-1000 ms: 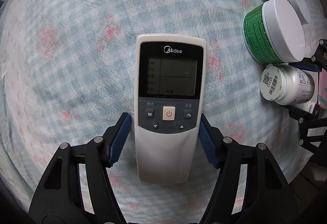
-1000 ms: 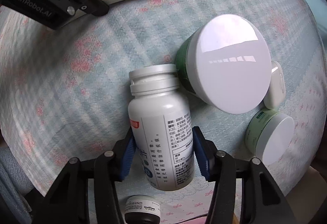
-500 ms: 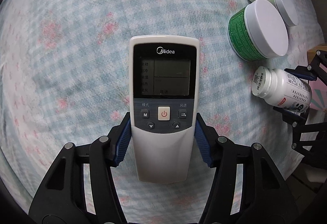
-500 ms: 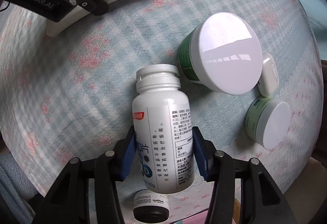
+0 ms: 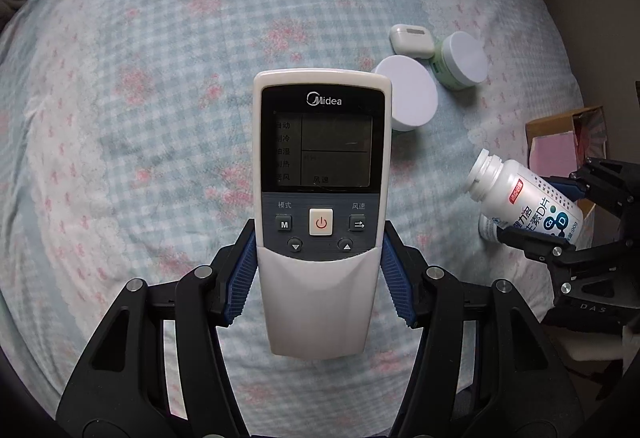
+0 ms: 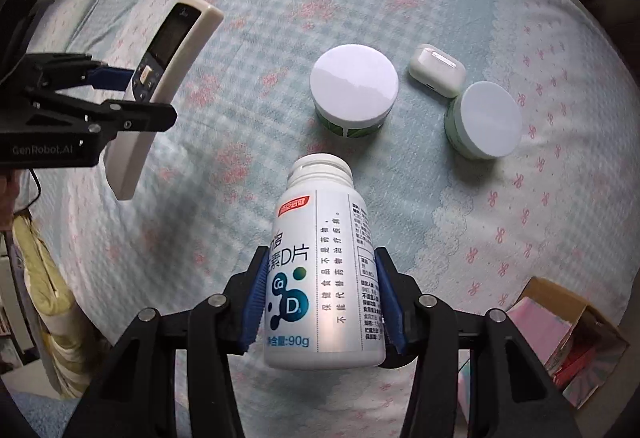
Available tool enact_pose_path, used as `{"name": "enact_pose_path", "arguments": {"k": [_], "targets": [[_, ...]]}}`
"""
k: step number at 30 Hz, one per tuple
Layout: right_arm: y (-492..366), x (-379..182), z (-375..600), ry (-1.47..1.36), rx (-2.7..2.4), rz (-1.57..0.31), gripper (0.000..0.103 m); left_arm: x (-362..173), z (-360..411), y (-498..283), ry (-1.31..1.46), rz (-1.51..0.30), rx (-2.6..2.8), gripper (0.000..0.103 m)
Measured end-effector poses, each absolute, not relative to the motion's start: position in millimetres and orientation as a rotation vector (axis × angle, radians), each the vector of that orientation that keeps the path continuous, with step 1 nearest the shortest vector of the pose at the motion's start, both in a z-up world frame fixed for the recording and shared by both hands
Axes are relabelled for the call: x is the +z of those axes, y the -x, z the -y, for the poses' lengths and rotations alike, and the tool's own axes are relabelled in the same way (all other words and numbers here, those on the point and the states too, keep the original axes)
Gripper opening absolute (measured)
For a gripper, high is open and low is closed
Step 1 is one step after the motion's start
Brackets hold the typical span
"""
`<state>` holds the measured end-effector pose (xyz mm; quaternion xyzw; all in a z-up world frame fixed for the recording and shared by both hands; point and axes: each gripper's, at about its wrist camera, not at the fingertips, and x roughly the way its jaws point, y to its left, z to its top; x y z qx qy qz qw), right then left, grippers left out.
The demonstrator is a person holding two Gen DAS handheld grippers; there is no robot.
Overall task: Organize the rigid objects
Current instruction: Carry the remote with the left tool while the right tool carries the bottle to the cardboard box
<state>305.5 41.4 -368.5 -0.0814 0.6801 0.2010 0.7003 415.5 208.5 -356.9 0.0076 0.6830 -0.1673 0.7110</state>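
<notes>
Both hands are busy right now. The left gripper [image 5: 320, 278] is pinching the lower half of the white Midea remote [image 5: 320, 198] and holding it up off the bed [image 5: 140, 98], screen facing the camera. The right gripper [image 6: 320, 302] is clamping the white supplement bottle [image 6: 324, 278] around its body, cap pointing away, also hanging in the air above the checked bedspread.

Progress-wise I'd say it's somewhere in the middle. Two items are being carried and nothing looks like it's been put away for good. Sitting on the bed are the big green tub [image 6: 354, 90] with its white lid, the smaller green jar [image 6: 484, 120] and the white earbuds case [image 6: 437, 70], which is just beside the small jar, maybe touching it. All of those are waiting their turn.

For containers, there's a cardboard box [image 6: 568, 338] off the bed edge on the right. It's holding something pink and some reddish packaging, but the fisheye is smearing that corner, so I can't really tell what's in there. My guess is that's the drop-off spot. Both jars and the bottle are closed, contents not visible.
</notes>
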Motion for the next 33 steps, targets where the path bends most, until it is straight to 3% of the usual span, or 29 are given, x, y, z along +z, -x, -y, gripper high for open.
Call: {"name": "enact_pose_path", "arguments": {"k": [15,23,33], "targets": [[-241.4,-233.1,70.5,-0.260,0.280,-1.272,0.046,-243.5,-111.1,-323.2,0.025,-1.367,-0.467,0.054],[-204.8,-208.3,195.5,-0.362,0.162,-1.218,0.046,-209.0,-13.1,-290.8,0.049,-1.329,-0.505,0.054],[-186.4,-220.5,347.9,-0.454,-0.015,-1.189,0.046,-220.1,132.2,-288.2,0.011,-1.347,-0.598,0.054]]}}
